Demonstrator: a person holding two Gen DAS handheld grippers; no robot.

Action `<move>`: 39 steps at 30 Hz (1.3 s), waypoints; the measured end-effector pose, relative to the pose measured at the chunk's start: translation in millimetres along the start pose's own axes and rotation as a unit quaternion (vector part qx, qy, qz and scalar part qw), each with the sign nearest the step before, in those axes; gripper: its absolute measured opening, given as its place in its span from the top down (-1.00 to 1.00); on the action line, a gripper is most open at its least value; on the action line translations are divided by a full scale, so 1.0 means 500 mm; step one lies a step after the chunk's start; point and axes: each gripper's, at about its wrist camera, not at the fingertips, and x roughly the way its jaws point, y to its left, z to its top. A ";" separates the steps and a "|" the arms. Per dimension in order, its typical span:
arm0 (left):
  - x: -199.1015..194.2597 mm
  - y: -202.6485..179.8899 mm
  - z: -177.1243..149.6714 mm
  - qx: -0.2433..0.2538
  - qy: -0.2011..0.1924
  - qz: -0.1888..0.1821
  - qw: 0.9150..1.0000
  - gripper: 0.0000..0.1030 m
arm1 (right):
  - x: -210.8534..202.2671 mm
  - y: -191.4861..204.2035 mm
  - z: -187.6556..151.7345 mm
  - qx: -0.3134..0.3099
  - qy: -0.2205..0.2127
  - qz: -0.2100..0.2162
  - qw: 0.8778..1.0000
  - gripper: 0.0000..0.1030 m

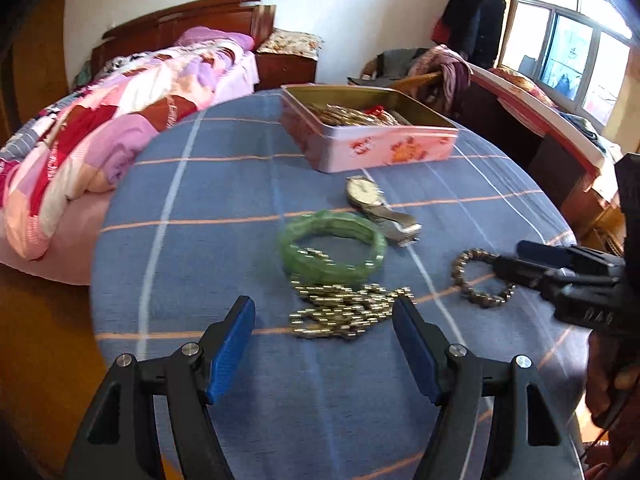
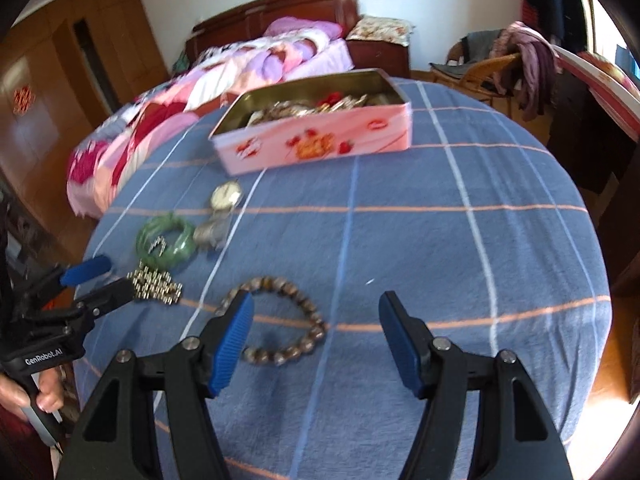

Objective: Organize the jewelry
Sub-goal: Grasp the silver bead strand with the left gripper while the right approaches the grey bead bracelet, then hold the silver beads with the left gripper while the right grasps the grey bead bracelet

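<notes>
**Two open grippers, loose jewelry ahead, tin beyond**

The left hand-held gripper (image 1: 324, 312) hangs over the blue checked counter (image 1: 224, 184) with its blue pads spread wide, holding nothing. Right between and just past its fingertips lies a heap of silver chain (image 1: 344, 312), one strand trailing up into the green bangle (image 1: 332, 246) directly ahead. Beyond the bangle and slightly to the right sits a wristwatch (image 1: 380, 208), touching or nearly touching the bangle's rim.

The right hand-held gripper (image 2: 316, 320) is likewise spread apart and empty. A brown bead bracelet (image 2: 280, 320) lies under and beside its left finger, mostly inside the gap but off-centre toward that finger.

Farthest out from both, past the watch, stands the open pink tin (image 2: 320, 140), already holding a mound of jewelry.

The step in hand looks like picking up loose pieces for the tin. For the left side, I would close across the thickest part of the chain heap, low to the cloth, and lift slowly: the strand draped into the bangle may drag it along. For the right, shifting a little leftward would centre one arc of the beads between the pads; pinching cloth with the beads is the risk.
</notes>
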 end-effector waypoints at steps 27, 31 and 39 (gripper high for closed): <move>-0.042 -0.018 0.007 0.008 -0.027 -0.044 0.999 0.77 | 0.015 0.074 -0.011 -0.071 0.041 0.026 0.996 -0.65; -0.085 -0.012 0.028 -0.003 -0.058 -0.063 0.996 0.78 | 0.026 0.092 -0.018 -0.102 0.047 -0.003 0.994 -0.69; -0.124 0.001 0.061 -0.028 -0.099 -0.068 0.992 0.78 | 0.017 0.079 -0.010 -0.105 0.043 -0.022 0.993 0.37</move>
